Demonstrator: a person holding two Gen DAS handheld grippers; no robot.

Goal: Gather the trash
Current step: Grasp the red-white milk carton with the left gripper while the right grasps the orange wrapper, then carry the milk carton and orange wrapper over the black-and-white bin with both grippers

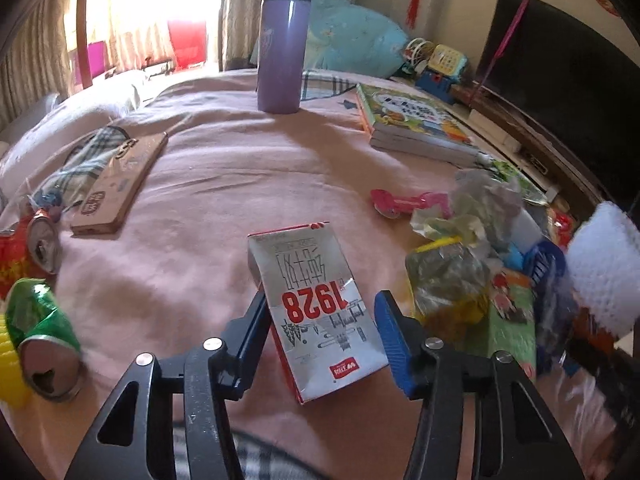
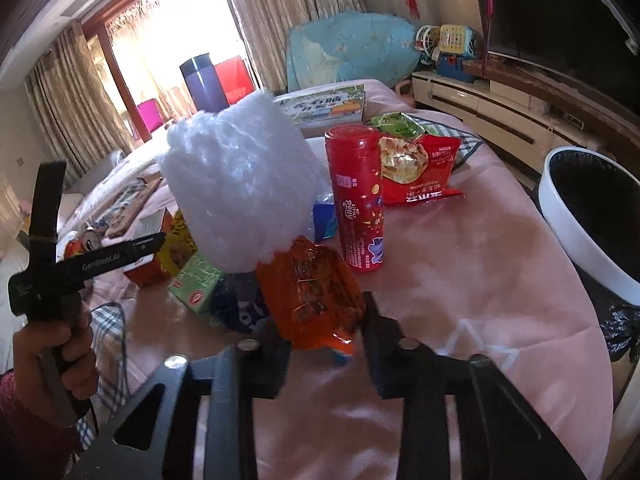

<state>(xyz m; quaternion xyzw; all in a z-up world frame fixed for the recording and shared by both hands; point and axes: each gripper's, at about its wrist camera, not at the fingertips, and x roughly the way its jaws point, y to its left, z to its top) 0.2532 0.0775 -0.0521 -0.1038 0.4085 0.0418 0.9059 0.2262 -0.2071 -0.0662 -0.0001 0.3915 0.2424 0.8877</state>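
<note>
While astride the milk carton point(image 1: 304, 264) lying flat on the pink cover point(image 1: 200, 208), close to the near edge: left gripper point(image 1: 322, 300), fingers half closed, one against the carton's left side, the blue one just beside its right side. Hard to tell from this angle whether pressing yet.

Right gripper point(image 2: 320, 312): fingers closed on the orange packet point(image 2: 312, 288), held by its near end at the front of the litter heap.

Handling, as a judgement:
- Carton likely empty, so light. Stiff across the narrow faces, easily crushed across the broad printed face. Glossy, a little slippery. Best taken across the width, low and near the middle, as lined up now.
- Packet thin, crinkly, soft, almost weightless. Likely to slide or fold in a loose pinch, so worth a firm grip well in from the sealed end.

Room to move:
- White foam net point(image 2: 240, 184) and red tube point(image 2: 356, 196) standing just behind the packet. Tube tall and easily toppled, so lift up before swinging.
- Trash bin point(image 2: 560, 208) off the cover's right edge, mouth open, with bare cover between.
- On the left side, a green can point(image 1: 40, 320) well apart from the carton, and open cover ahead as far as the purple flask point(image 1: 282, 44).
</note>
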